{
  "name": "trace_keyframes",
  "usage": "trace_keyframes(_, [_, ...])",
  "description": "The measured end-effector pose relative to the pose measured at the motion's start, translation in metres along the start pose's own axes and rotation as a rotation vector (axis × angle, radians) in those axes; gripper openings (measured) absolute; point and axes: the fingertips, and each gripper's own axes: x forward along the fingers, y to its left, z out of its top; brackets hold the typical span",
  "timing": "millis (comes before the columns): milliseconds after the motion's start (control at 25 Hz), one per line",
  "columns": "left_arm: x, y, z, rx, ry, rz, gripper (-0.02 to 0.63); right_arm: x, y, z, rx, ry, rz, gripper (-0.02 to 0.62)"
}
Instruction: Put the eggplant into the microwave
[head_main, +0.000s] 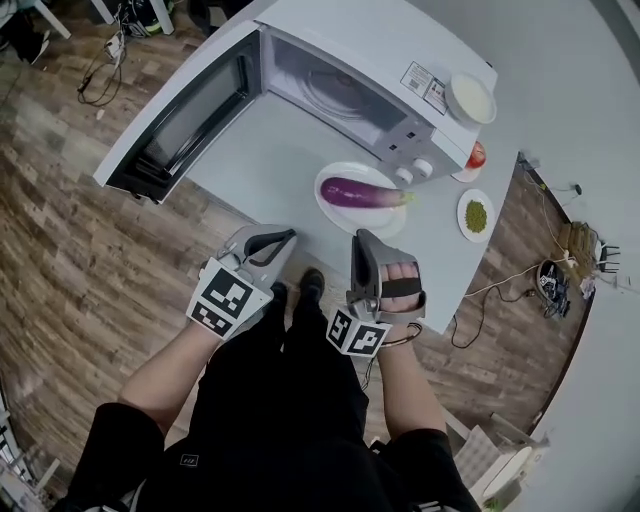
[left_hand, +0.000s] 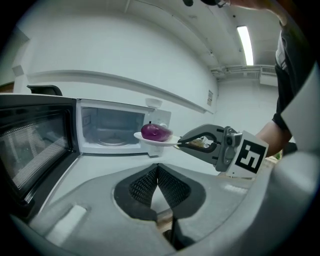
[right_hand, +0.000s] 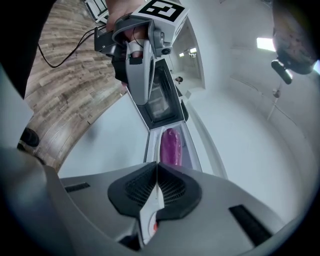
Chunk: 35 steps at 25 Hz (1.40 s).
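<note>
Both grippers are closed: my left gripper (head_main: 285, 237) empty, my right gripper (head_main: 362, 238) pinching the plate (head_main: 334, 206) by its near rim. If I tilt it, the eggplant (head_main: 360, 192) could roll off before the microwave (head_main: 330, 40).

The eggplant (head_main: 362, 192) lies on the plate (head_main: 335, 212), between my right gripper (head_main: 362, 238) and the open microwave (head_main: 380, 60) — its door (head_main: 185, 115) at the left, a bowl (head_main: 470, 98) on top.

Bright, even indoor light with faint shadows. A strip lamp (left_hand: 245, 44) glares at the upper right of the left gripper view, and a second lamp (right_hand: 265, 44) flares at the upper right of the right gripper view. The microwave door (left_hand: 35, 150) carries pale reflections. All views bow at the edges. Both gripper views darken at the corners and are soft in the near foreground.
</note>
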Motion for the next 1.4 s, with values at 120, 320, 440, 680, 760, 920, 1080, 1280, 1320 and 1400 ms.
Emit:
trace_keyframes(120, [-0.006, 0.017, 0.003, -0.003, -0.006, 0.033, 0.008, 0.016, -0.004, 0.015, -0.019, -0.037, 0.001, 0.021])
trace_keyframes(320, [-0.012, 0.044, 0.012, 0.004, -0.025, 0.090, 0.008, 0.047, -0.011, 0.031, -0.045, -0.078, -0.006, 0.021])
trace_keyframes(440, [-0.014, 0.056, 0.013, -0.003, -0.023, 0.120, 0.008, 0.062, -0.015, 0.036, -0.054, -0.089, -0.001, 0.021])
trace_keyframes(680, [-0.008, 0.075, 0.019, -0.009, -0.033, 0.151, 0.008, 0.095, -0.013, 0.033, -0.088, -0.081, 0.020, 0.021])
trace_keyframes(760, [-0.002, 0.079, 0.022, -0.013, -0.035, 0.151, 0.008, 0.106, -0.013, 0.030, -0.094, -0.076, 0.026, 0.021])
trace_keyframes(920, [0.011, 0.085, 0.027, -0.004, -0.030, 0.143, 0.008, 0.126, -0.014, 0.026, -0.107, -0.074, 0.025, 0.021])
trace_keyframes(1080, [0.020, 0.095, 0.028, 0.001, -0.021, 0.148, 0.008, 0.146, -0.009, 0.023, -0.097, -0.057, 0.027, 0.021])
trace_keyframes(1280, [0.035, 0.108, 0.025, 0.010, -0.003, 0.150, 0.008, 0.168, 0.001, 0.020, -0.091, -0.050, 0.040, 0.021])
trace_keyframes(1320, [0.037, 0.111, 0.024, 0.010, -0.002, 0.149, 0.008, 0.172, 0.003, 0.019, -0.091, -0.047, 0.043, 0.021])
trace_keyframes(1400, [0.041, 0.115, 0.022, 0.009, 0.001, 0.147, 0.008, 0.180, 0.005, 0.017, -0.090, -0.043, 0.048, 0.021])
